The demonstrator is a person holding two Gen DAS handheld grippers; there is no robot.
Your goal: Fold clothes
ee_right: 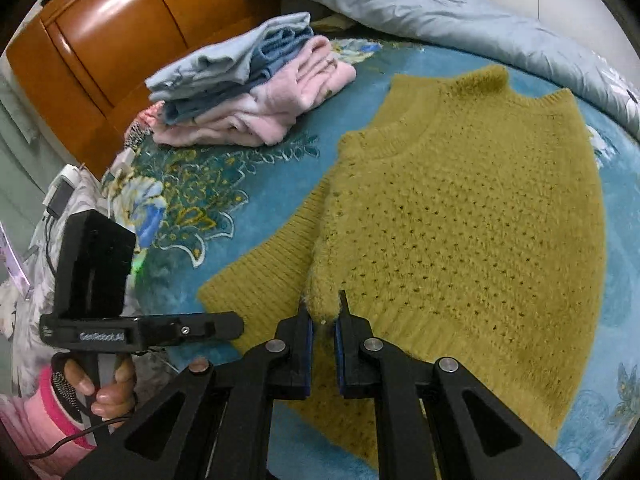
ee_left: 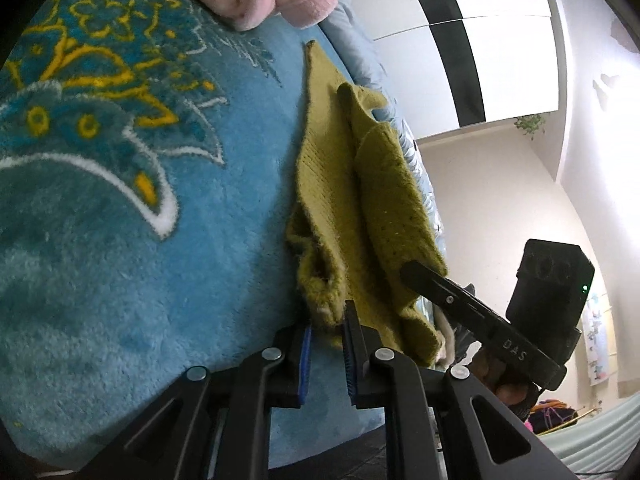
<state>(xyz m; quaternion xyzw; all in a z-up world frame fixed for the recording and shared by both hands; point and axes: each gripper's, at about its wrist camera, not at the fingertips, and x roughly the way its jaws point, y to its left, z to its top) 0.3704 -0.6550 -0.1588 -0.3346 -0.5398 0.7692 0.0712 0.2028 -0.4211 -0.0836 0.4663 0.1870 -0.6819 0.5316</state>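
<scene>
A mustard-yellow knit sweater (ee_right: pixel 460 216) lies on a blue flowered blanket (ee_right: pixel 224 240), its body spread out and one ribbed sleeve (ee_right: pixel 264 268) pointing left. My right gripper (ee_right: pixel 324 316) is shut on a fuzzy folded edge of the sweater near that sleeve. My left gripper (ee_left: pixel 326 320) is shut on another bunched edge of the sweater (ee_left: pixel 360 200), lifting it off the blanket (ee_left: pixel 120 260). The right gripper's body (ee_left: pixel 500 332) shows in the left wrist view, and the left gripper's body (ee_right: pixel 120 320) shows in the right wrist view.
A stack of folded pink and blue clothes (ee_right: pixel 248 96) sits on the blanket beyond the sweater, in front of a wooden headboard (ee_right: pixel 100 40). A pale blue quilt (ee_right: pixel 440 8) is heaped along the far side. Cables and a charger (ee_right: pixel 60 200) lie at the left edge.
</scene>
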